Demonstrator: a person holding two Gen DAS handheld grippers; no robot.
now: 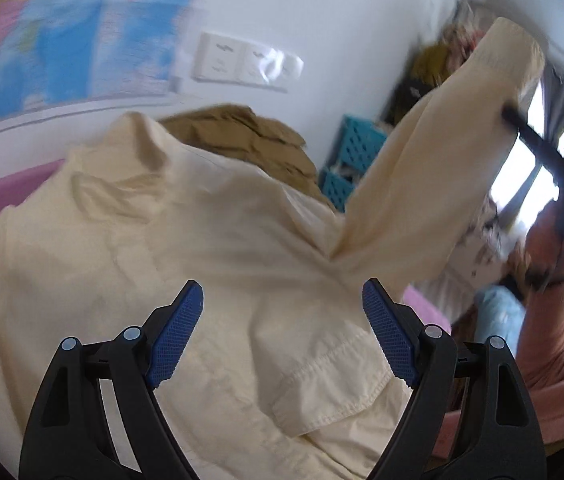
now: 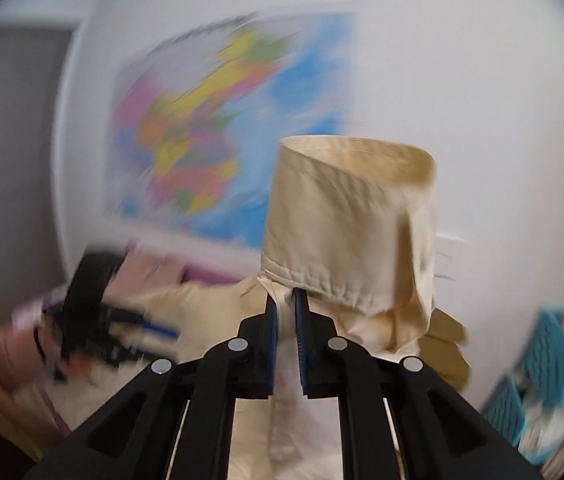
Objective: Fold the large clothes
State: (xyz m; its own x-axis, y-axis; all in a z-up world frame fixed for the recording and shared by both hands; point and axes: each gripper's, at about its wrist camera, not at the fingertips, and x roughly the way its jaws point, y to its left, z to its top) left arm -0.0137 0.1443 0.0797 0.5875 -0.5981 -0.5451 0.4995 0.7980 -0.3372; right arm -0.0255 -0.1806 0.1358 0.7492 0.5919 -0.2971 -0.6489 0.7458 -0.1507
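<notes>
A large cream shirt (image 1: 186, 248) lies spread on a pink surface (image 1: 2, 196). My left gripper (image 1: 282, 332) is open and empty, hovering just above the shirt's body near a stitched pocket or hem. One sleeve (image 1: 433, 160) is lifted up to the right, held by my right gripper (image 1: 521, 120). In the right wrist view my right gripper (image 2: 285, 300) is shut on the sleeve just below the cuff (image 2: 345, 216), which stands up above the fingers. The left gripper (image 2: 98, 316) shows blurred at lower left.
A brown garment (image 1: 250, 140) lies behind the shirt against the white wall. Teal crates (image 1: 349, 160) stand to the right, also in the right wrist view (image 2: 541, 384). A coloured map (image 2: 218, 128) and wall sockets (image 1: 242, 64) are on the wall. The person's arm (image 1: 561, 360) is at right.
</notes>
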